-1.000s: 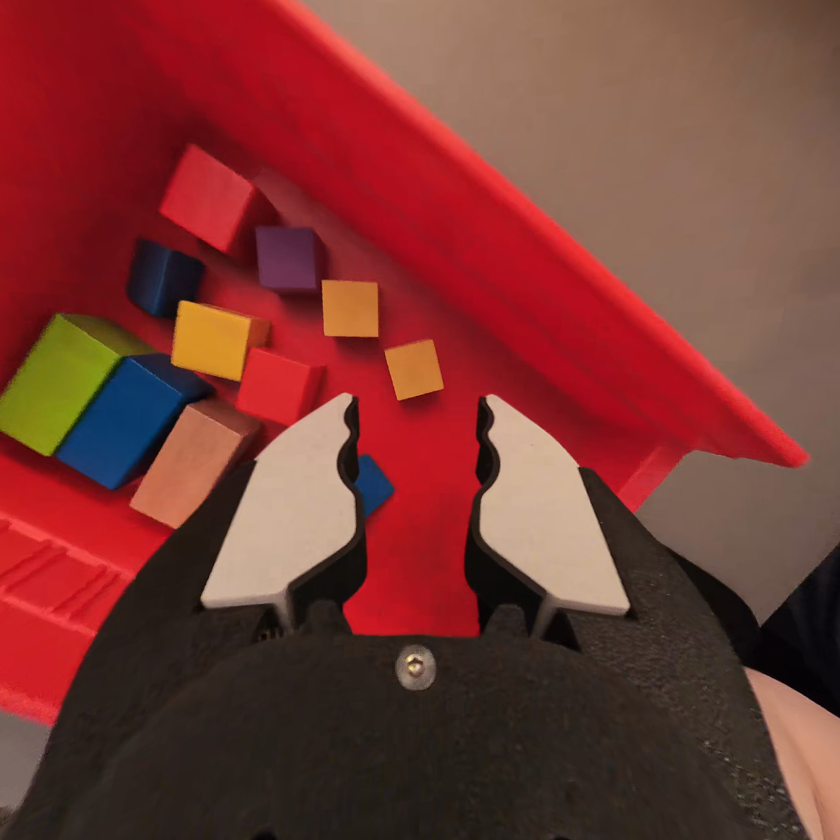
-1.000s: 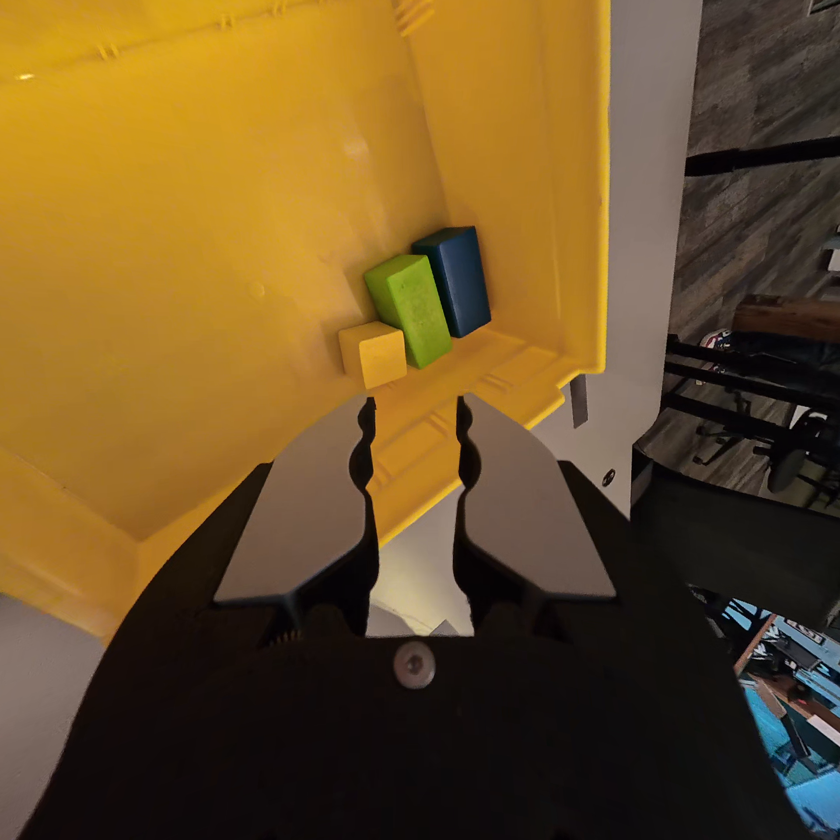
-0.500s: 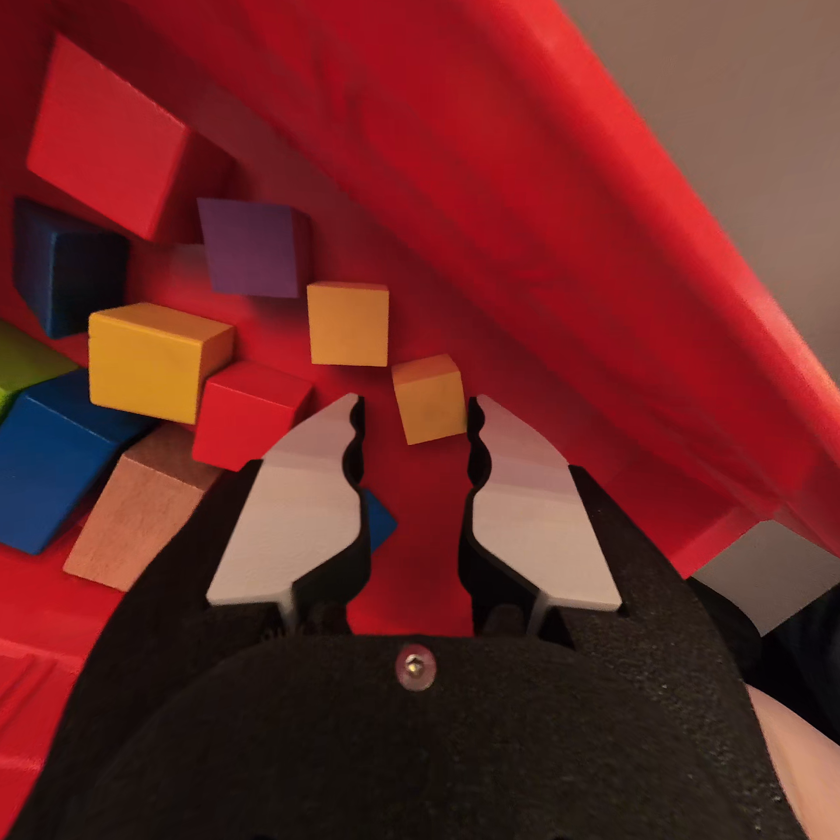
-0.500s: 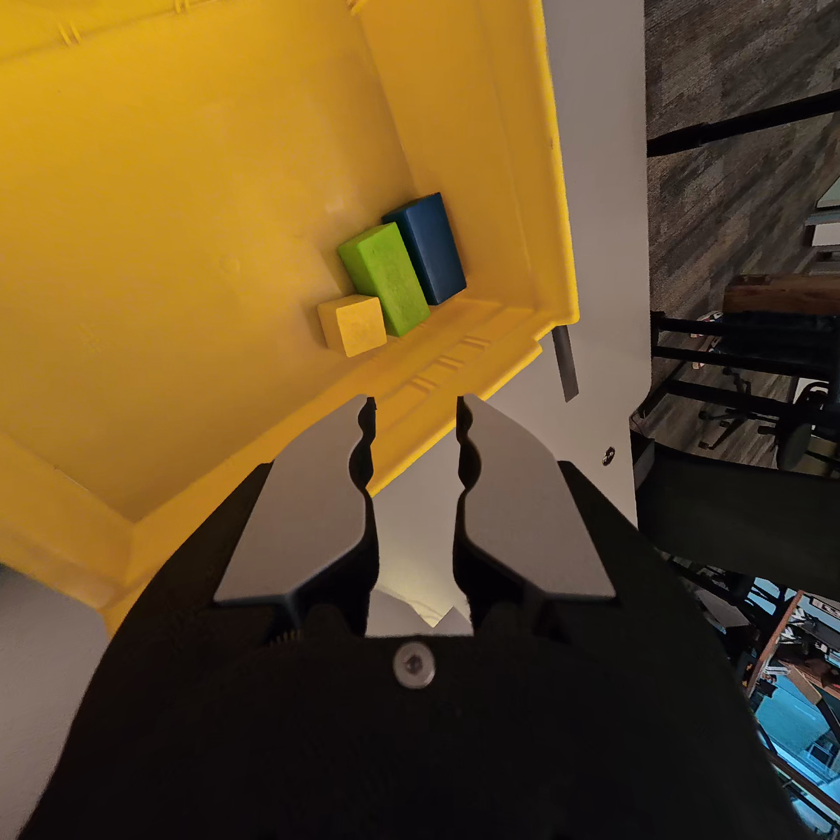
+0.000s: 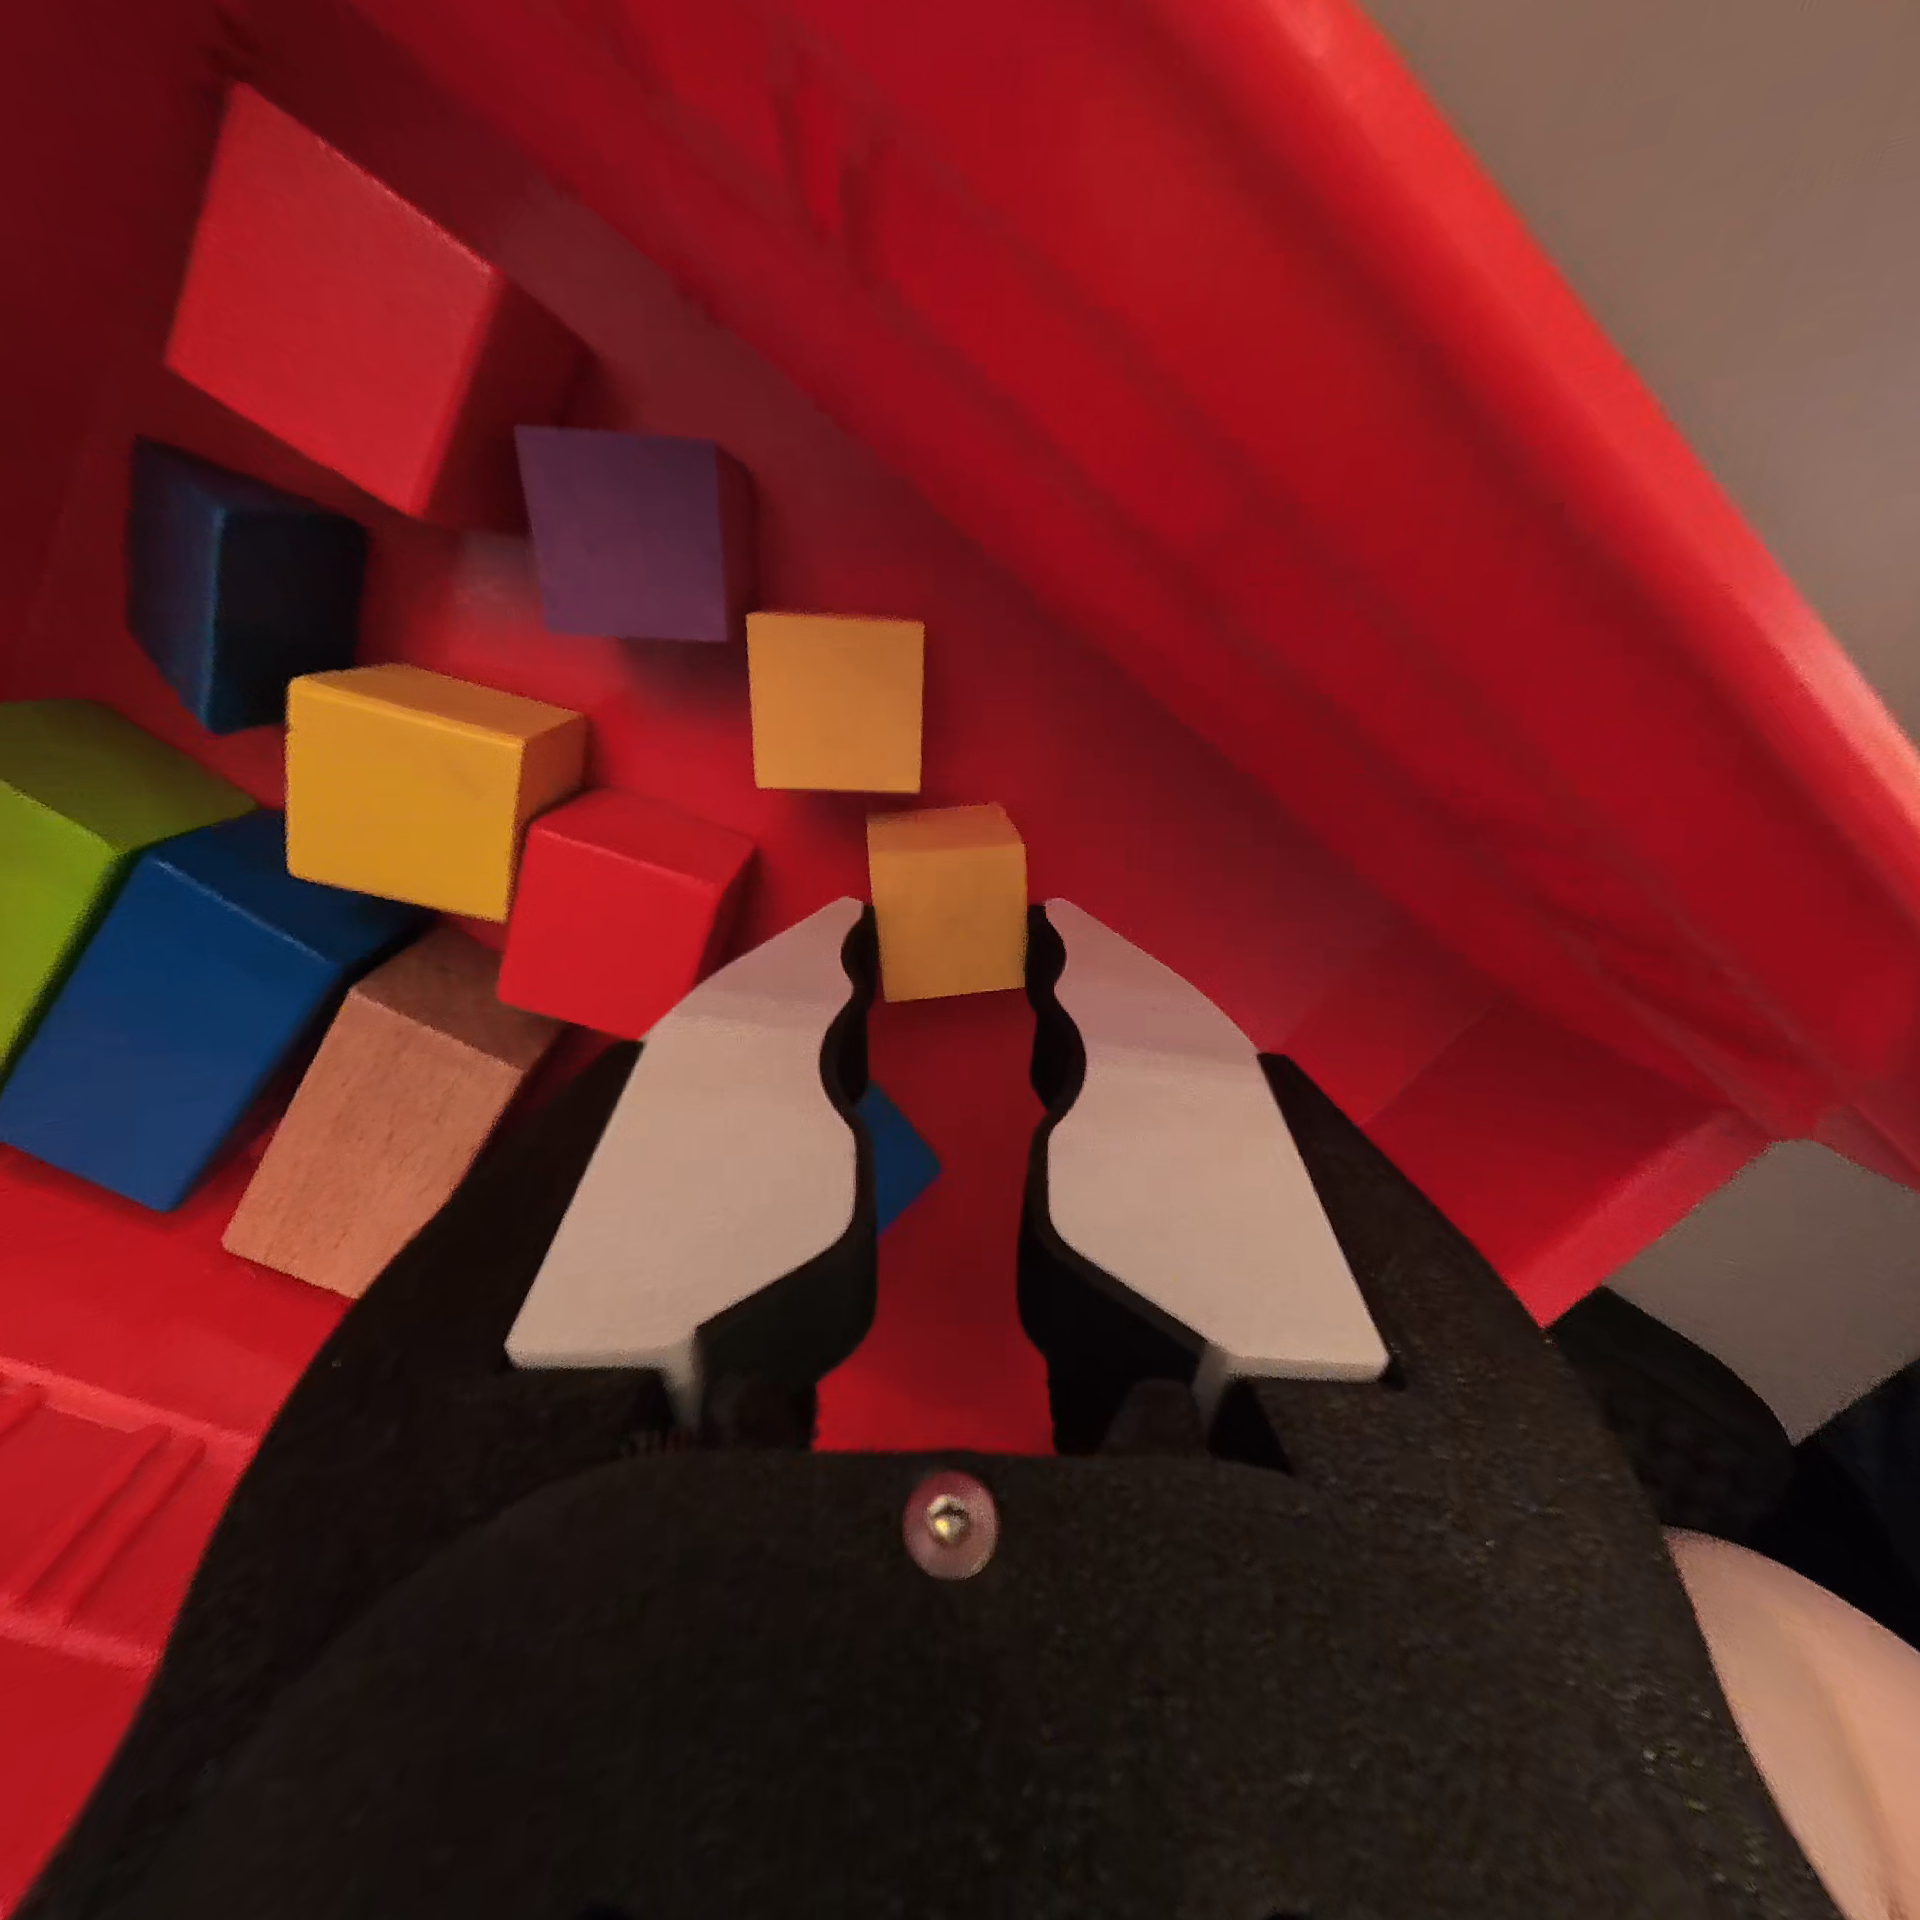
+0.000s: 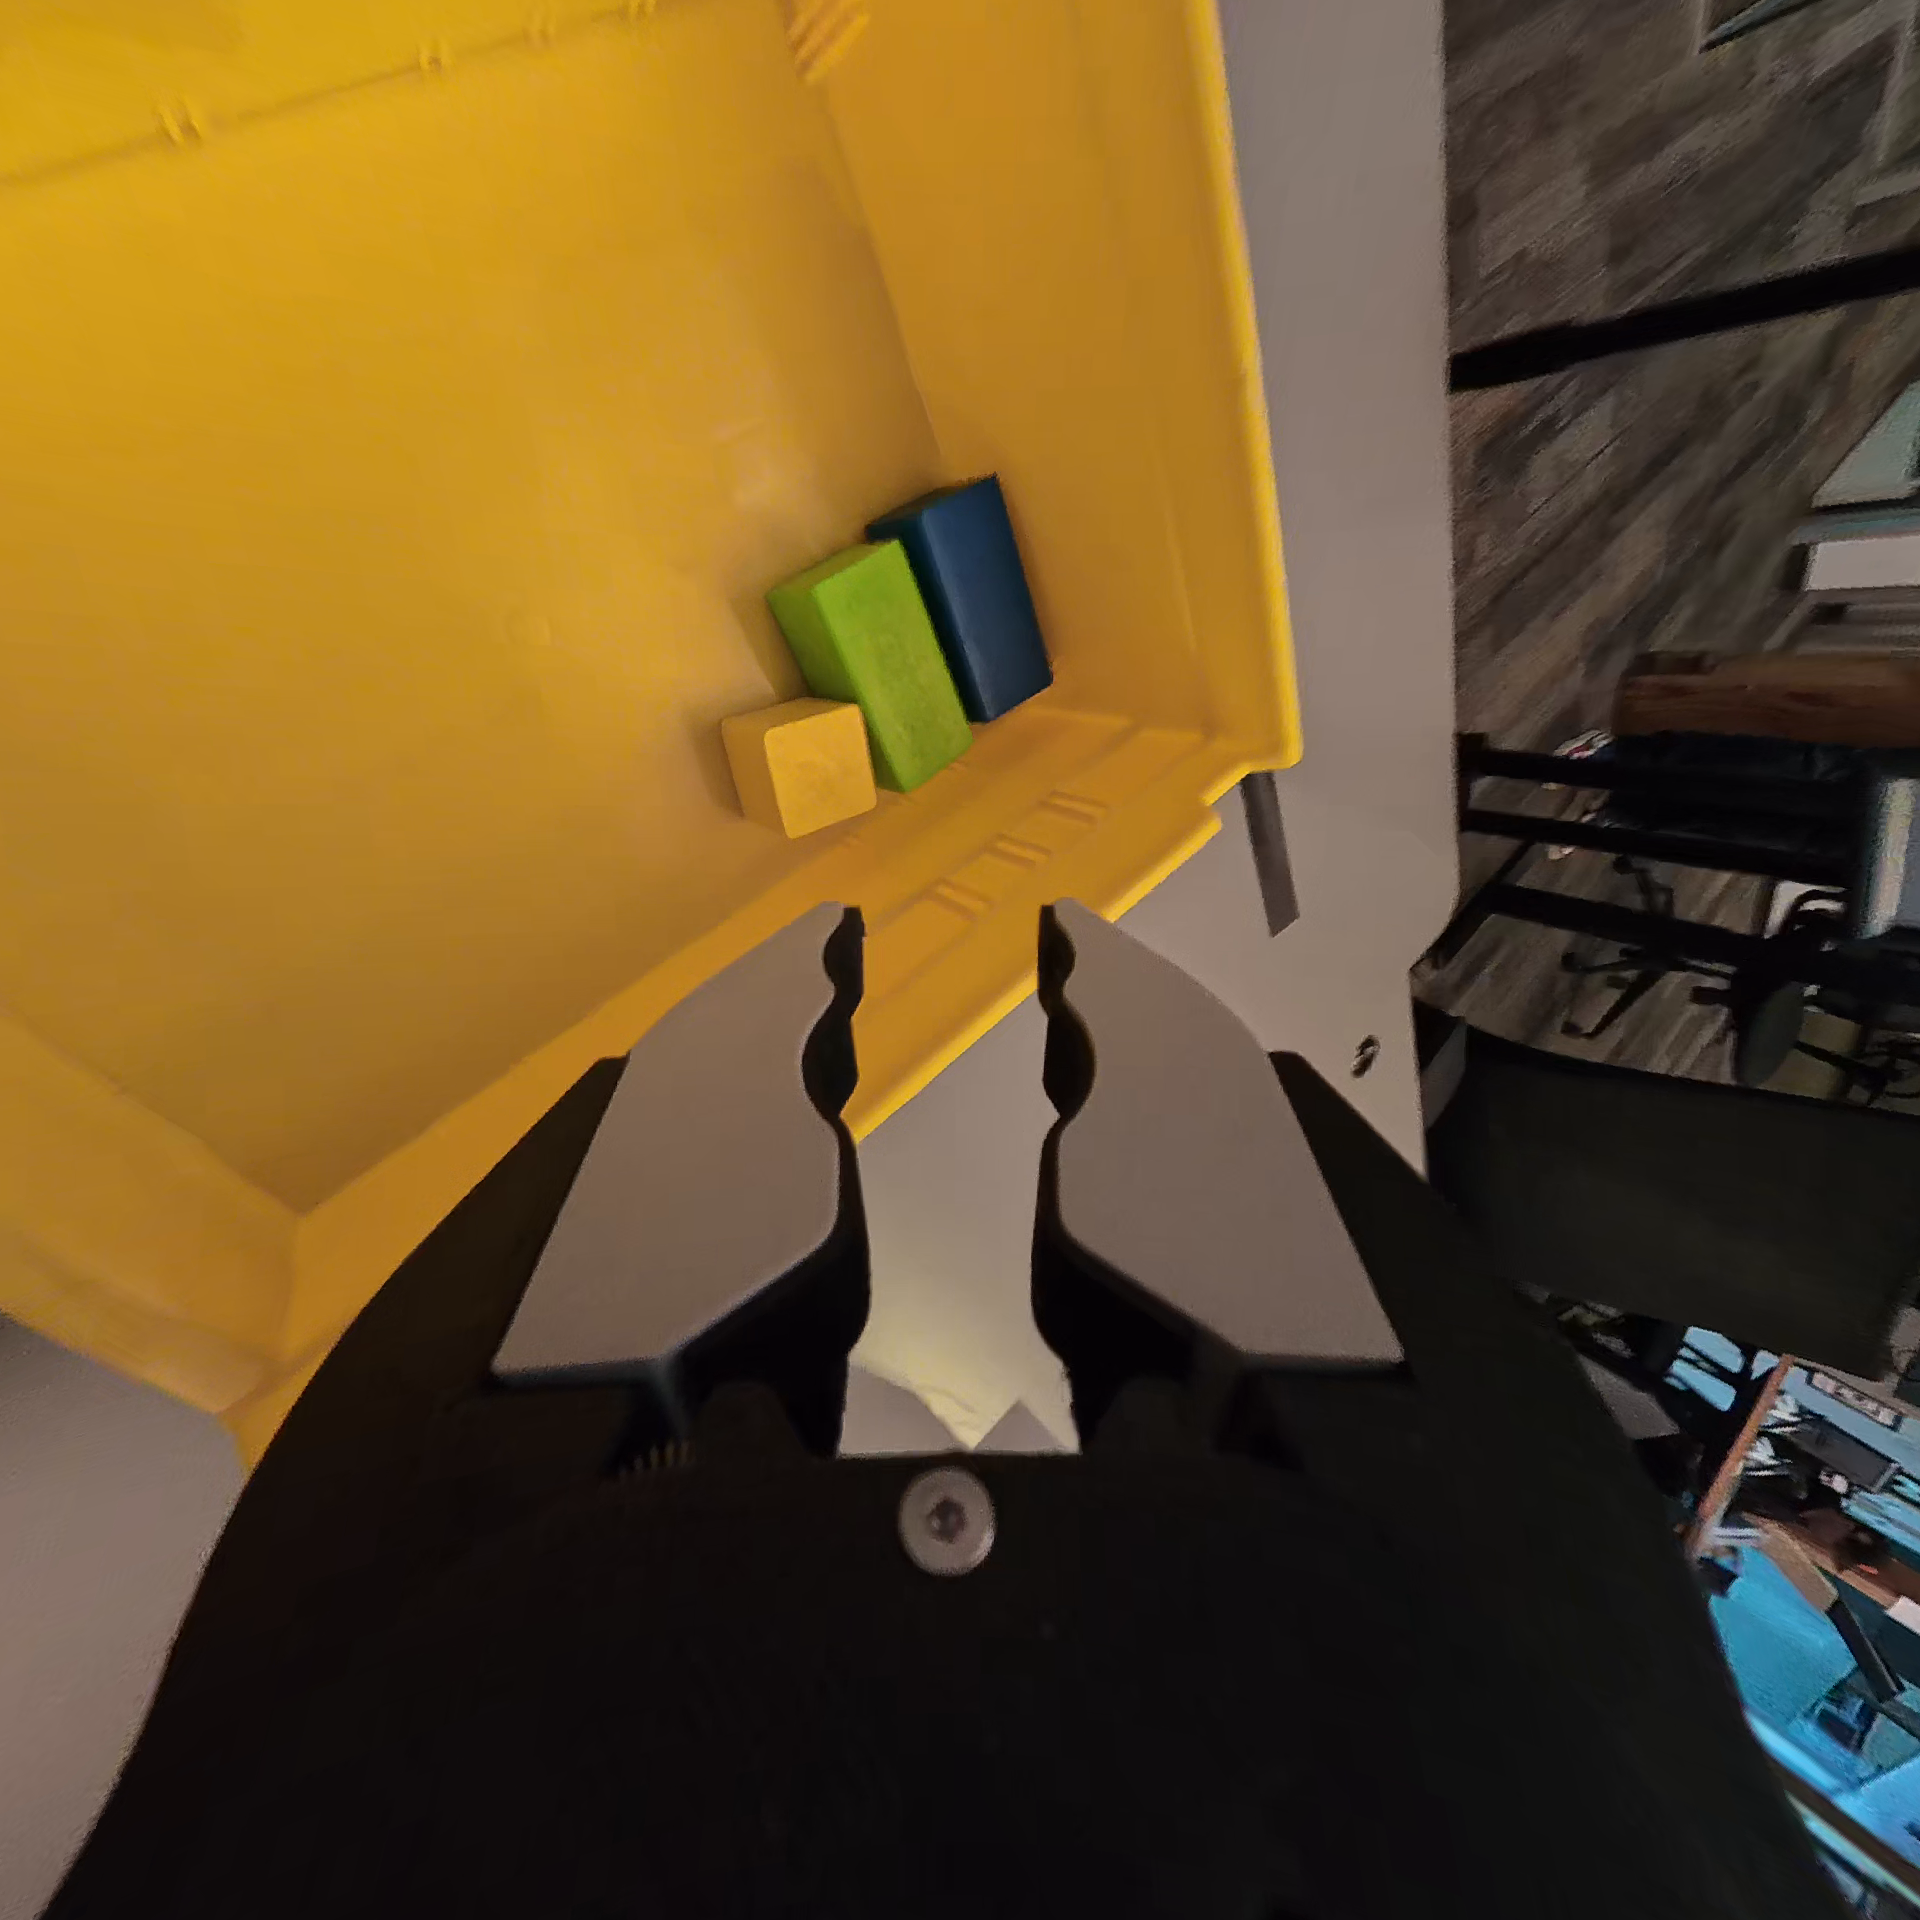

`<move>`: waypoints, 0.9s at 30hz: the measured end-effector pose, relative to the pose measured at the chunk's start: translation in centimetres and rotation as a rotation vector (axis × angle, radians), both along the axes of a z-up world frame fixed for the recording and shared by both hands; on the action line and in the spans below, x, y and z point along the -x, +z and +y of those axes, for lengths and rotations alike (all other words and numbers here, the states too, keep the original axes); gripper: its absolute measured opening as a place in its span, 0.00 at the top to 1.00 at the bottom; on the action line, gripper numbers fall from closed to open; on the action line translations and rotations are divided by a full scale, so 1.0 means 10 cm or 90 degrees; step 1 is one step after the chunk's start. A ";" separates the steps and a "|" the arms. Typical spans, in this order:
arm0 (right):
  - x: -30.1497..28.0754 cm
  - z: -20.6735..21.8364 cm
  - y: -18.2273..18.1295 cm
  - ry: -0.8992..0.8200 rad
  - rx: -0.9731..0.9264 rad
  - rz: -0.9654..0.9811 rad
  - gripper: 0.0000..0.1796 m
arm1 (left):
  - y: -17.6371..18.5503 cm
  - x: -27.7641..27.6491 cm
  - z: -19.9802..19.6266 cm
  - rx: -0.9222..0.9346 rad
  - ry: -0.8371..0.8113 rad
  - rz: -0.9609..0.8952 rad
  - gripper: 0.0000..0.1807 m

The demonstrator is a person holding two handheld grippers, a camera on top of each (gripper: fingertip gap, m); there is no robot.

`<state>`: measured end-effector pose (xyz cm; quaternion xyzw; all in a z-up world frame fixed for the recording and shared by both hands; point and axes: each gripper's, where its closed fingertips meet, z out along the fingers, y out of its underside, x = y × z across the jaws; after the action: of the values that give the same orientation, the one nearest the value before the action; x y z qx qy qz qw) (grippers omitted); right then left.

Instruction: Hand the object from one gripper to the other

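Left wrist view puts my left gripper (image 5: 945, 925) down inside the red bin (image 5: 1195, 436), its fingers narrowed onto a small orange cube (image 5: 945, 904) that sits between the tips, both tips touching its sides. I cannot tell whether the cube is off the bin floor. Just beyond it lies a second orange cube (image 5: 834, 701), with a purple block (image 5: 629, 535), a red cube (image 5: 618, 909) and a yellow block (image 5: 416, 784) to the left. My right gripper (image 6: 948, 930) hangs over the near edge of the yellow bin (image 6: 416, 468), fingers parted and empty; a yellow cube (image 6: 805, 767), green block (image 6: 878, 665) and blue block (image 6: 977, 597) rest in the bin's corner.
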<state>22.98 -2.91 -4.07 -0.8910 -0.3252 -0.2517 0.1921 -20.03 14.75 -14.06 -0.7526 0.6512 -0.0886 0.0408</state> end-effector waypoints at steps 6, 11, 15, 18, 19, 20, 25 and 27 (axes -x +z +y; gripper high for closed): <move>0.57 0.45 0.71 0.122 -0.221 -0.075 0.82 | 0.87 -0.10 0.03 0.024 0.002 -0.310 0.85; 1.87 0.81 1.36 0.342 -0.507 0.064 0.82 | 2.07 -0.23 -0.32 0.141 -0.069 -0.709 0.85; 2.71 0.67 1.52 0.504 -0.611 0.129 0.80 | 2.46 -0.34 -0.71 0.286 -0.130 -0.803 0.85; 3.01 0.56 1.55 0.551 -0.648 0.103 0.80 | 2.54 -0.51 -0.89 0.345 -0.133 -0.806 0.85; 3.11 0.51 1.53 0.575 -0.649 0.113 0.79 | 2.60 -0.55 -0.99 0.380 -0.145 -0.818 0.86; 3.19 0.48 1.52 0.591 -0.653 0.117 0.79 | 2.64 -0.59 -1.08 0.411 -0.158 -0.825 0.85; 3.34 0.41 1.56 0.609 -0.693 0.091 0.78 | 2.62 -0.78 -1.38 0.451 -0.191 -0.798 0.85; 3.40 0.36 1.58 0.619 -0.699 0.113 0.79 | 2.63 -0.81 -1.46 0.472 -0.204 -0.797 0.85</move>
<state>-11.01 0.73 11.76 -0.4390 -0.4939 -0.1912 0.7258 -11.90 0.11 12.23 -0.4219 0.5352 -0.7194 0.1344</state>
